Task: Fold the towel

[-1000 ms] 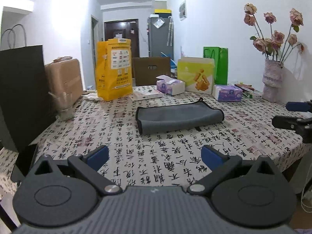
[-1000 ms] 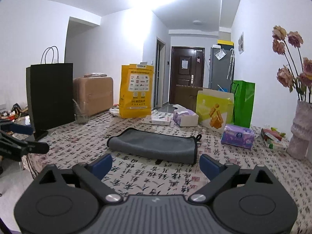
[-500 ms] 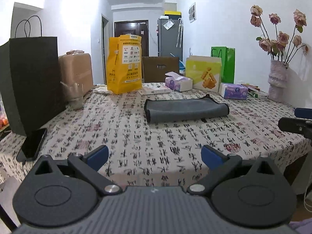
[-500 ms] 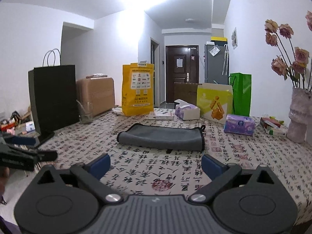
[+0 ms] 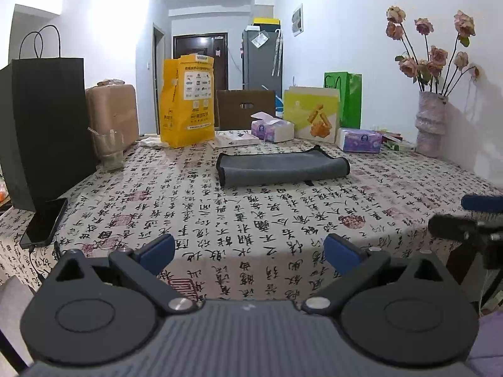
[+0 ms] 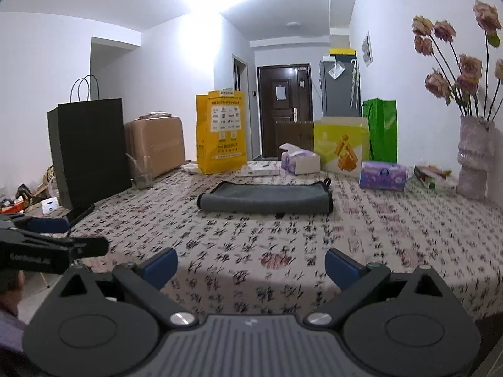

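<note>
A grey towel [image 5: 283, 168] with a black hem lies folded into a long flat strip on the calligraphy-print tablecloth [image 5: 251, 220], in the middle of the table; it also shows in the right wrist view [image 6: 265, 199]. My left gripper [image 5: 250, 251] is open and empty, held off the table's near edge, well short of the towel. My right gripper [image 6: 251, 265] is open and empty, also back from the near edge. Each gripper shows at the side of the other's view: the right gripper [image 5: 468, 216] and the left gripper [image 6: 53, 245].
Along the back stand a yellow bag [image 5: 187, 100], tissue boxes [image 5: 273, 128], a green bag [image 5: 344, 99] and a vase of dried roses [image 5: 430, 122]. At the left are a black paper bag [image 5: 44, 125], a glass [image 5: 108, 150] and a phone [image 5: 44, 221].
Both grippers have drawn back from the table and lower, so the towel looks farther away. The towel has not moved. Both jaws stay open.
</note>
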Demonstrator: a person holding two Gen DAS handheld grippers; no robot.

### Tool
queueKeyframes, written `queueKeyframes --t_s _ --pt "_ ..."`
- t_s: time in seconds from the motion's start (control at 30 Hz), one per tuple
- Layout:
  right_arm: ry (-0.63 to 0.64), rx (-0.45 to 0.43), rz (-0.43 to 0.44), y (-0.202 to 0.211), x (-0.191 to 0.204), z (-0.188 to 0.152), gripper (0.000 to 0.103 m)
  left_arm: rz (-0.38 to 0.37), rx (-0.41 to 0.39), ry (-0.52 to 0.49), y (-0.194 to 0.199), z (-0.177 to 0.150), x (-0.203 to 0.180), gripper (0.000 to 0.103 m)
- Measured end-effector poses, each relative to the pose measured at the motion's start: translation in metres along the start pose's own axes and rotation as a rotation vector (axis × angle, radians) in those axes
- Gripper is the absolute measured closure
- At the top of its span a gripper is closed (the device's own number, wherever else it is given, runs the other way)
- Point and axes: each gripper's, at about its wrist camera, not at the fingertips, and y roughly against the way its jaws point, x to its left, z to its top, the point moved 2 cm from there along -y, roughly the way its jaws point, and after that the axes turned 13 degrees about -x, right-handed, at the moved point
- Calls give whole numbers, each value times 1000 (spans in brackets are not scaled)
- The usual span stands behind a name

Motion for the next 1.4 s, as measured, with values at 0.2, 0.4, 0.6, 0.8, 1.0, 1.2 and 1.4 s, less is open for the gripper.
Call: queueKeyframes --t_s 0.2,0.4,0.6,0.8,1.0,1.2,1.4 --pt "-10 2 8 3 1 -2 3 -3 1 3 1 0 -3 0" --pt "-14 9 7 3 1 -1 2 -8 0 0 -1 0 -4 0" --pt "-18 12 1 2 0 -2 2 -8 0 0 -1 0 -5 0" --pt "-19 17 4 1 -1 -3 1 -11 5 3 -2 -2 -4 0" --pt "-22 16 4 1 -1 -4 1 -12 7 5 -1 -2 -3 0" --pt "-23 15 4 1 0 -4 1 -12 6 4 -1 -2 -3 0" --pt "-29 19 1 1 -2 -5 1 -11 6 4 -1 -2 -3 0"
